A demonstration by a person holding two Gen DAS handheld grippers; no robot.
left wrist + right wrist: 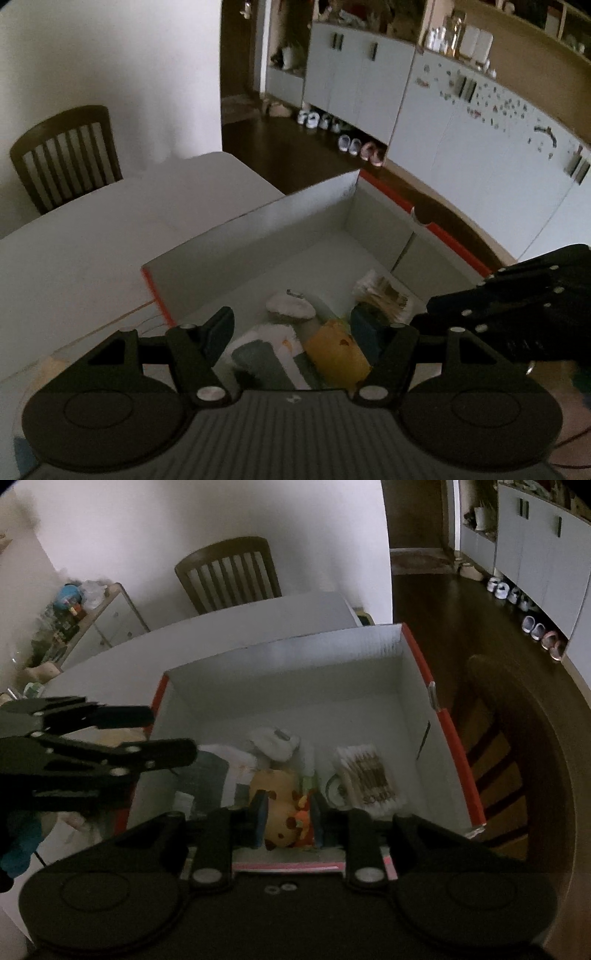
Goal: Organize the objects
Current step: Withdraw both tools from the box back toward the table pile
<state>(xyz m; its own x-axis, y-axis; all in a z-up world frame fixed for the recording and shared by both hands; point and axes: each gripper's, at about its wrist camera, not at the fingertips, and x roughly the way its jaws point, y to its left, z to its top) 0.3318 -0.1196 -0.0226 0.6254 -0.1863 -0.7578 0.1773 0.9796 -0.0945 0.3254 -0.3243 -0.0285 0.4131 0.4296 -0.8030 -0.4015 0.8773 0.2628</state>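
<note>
A white cardboard box with red outer sides (258,221) (454,738) stands on the white table (92,229). Inside lie a yellow plush toy (338,350) (282,805), a white round cloth item (290,308) (275,744), a packet with brown print (384,295) (369,775) and a white-and-grey folded item (266,354) (218,771). My left gripper (293,330) is open and empty above the box's near left part. My right gripper (288,819) is shut on the plush toy over the box's near edge. The left gripper also shows in the right wrist view (162,731).
A dark wooden chair (62,155) (229,574) stands behind the table. Another wooden chair (517,760) stands right of the box. White cabinets (480,155) line the right wall with shoes (351,144) on the dark floor. A cluttered drawer unit (92,624) stands far left.
</note>
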